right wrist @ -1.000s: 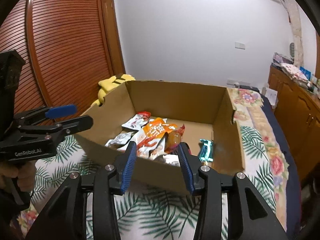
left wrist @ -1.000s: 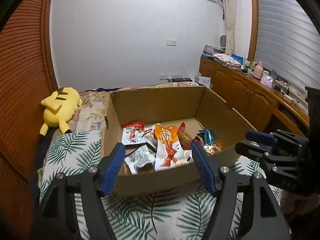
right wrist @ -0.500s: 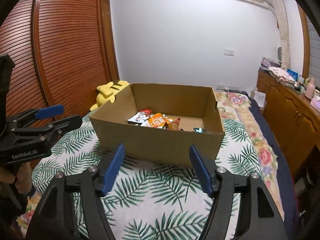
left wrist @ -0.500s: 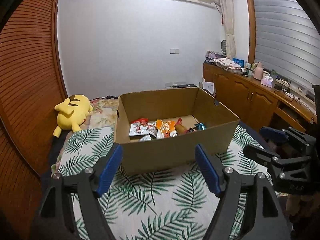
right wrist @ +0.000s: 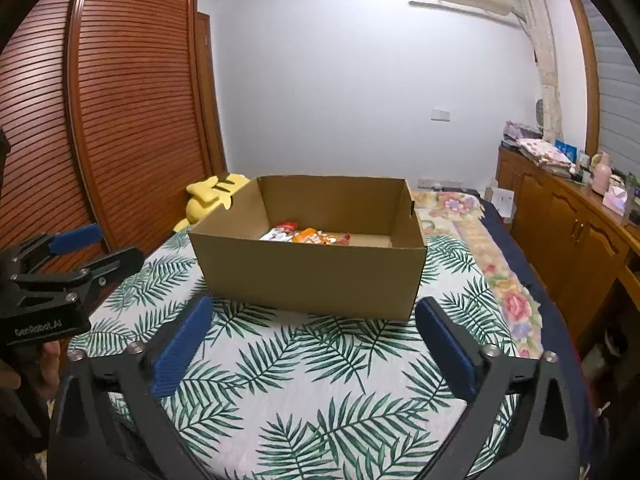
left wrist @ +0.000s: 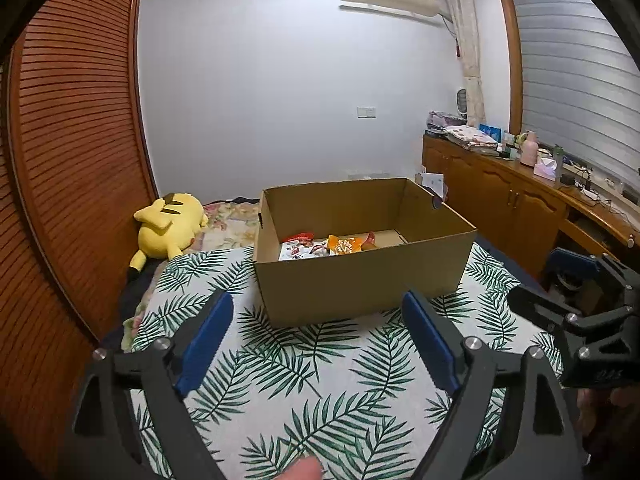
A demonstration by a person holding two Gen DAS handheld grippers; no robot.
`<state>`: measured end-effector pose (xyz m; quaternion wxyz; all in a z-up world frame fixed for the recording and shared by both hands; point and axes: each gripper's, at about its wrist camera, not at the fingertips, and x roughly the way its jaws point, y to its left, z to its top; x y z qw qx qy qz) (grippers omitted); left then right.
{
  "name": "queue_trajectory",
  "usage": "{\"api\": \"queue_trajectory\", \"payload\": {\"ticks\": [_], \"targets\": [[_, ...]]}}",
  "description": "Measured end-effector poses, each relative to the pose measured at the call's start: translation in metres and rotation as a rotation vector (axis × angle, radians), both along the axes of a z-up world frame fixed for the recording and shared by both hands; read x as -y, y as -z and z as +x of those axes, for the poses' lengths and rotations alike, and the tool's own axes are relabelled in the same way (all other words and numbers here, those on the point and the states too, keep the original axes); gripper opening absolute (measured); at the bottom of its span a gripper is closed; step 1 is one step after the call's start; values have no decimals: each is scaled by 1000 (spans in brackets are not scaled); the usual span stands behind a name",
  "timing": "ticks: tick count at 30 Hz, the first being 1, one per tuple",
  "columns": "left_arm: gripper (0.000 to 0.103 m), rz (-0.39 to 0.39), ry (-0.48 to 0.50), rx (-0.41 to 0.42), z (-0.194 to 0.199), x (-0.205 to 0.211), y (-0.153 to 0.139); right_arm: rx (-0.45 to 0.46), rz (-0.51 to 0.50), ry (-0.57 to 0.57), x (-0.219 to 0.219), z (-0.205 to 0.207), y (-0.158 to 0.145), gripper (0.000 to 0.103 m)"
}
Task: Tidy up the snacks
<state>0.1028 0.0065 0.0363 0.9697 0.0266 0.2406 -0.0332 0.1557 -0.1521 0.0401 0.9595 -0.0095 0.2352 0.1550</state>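
Both claws retreated from cardboard box (left wrist: 360, 280).

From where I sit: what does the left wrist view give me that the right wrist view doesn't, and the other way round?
Only the left wrist view shows the whole yellow plush toy and a fingertip at the bottom edge.

Only the right wrist view shows the floral bedding running down the far side of the bed.

Both show the cardboard box on the palm-leaf cover with snack packets inside, the wooden cabinets, and each other: left gripper and right gripper have just been opening, nothing between them.
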Motion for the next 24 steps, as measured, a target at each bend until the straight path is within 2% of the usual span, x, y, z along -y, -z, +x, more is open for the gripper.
{"api": "queue_trajectory", "payload": {"ticks": [6, 11, 24], "targets": [[89, -38, -12, 7, -15, -2, 4, 9, -8, 17, -1, -12, 1, 103], [92, -11, -17, 23, -28, 3, 6, 17, -14, 40, 0, -23, 3, 103], [94, -1, -21, 38, -71, 11, 10, 54, -22, 94, 4, -62, 2, 103]]}}
